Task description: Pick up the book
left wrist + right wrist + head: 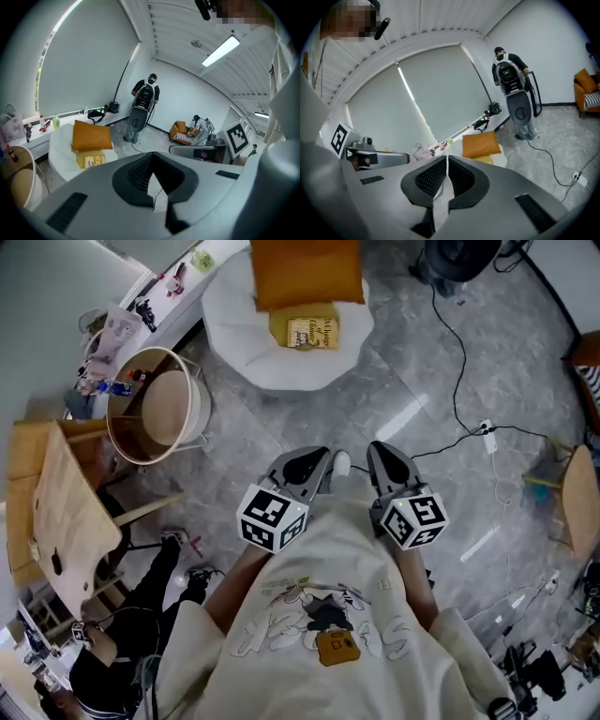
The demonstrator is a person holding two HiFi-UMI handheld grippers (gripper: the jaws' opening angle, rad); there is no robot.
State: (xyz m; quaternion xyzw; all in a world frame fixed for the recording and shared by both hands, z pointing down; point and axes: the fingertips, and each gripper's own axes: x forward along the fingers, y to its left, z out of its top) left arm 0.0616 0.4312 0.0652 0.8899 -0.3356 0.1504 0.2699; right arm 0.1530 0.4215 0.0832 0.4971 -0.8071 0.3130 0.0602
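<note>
Far edge of book (305,332) meets orange cushion (307,273), overlap unclear. Open floor (281,418) between book and left gripper (317,461), right gripper (382,457); both jaws closed, empty.

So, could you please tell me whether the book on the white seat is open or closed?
Closed: the yellow book lies flat on the white seat, front cover up, no pages showing.

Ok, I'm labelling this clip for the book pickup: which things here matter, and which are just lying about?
Job: yellow book, white seat it lies on, left claw, right claw, both shut.
Lying about: orange cushion, round side table, power strip.
</note>
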